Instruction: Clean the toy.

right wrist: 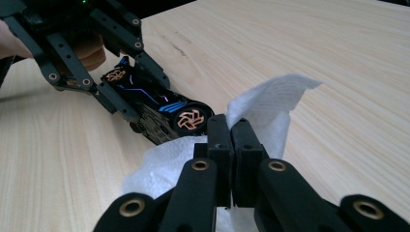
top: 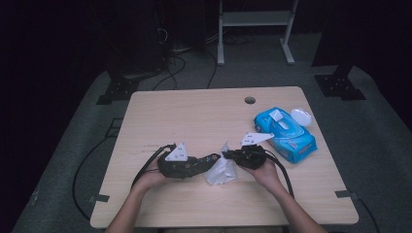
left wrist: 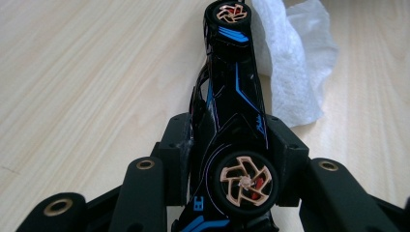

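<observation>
Nearest the high view's camera, two bare forearms reach in over the pale wood-grain table. The left gripper, lying level, clamps a glossy black toy car with blue stripes and copper spoked wheels, held on its side near the table's front middle. The right gripper, jaws pressed together, pinches one crumpled white wipe touching the car's nose. One blue wipe pack lies right.
</observation>
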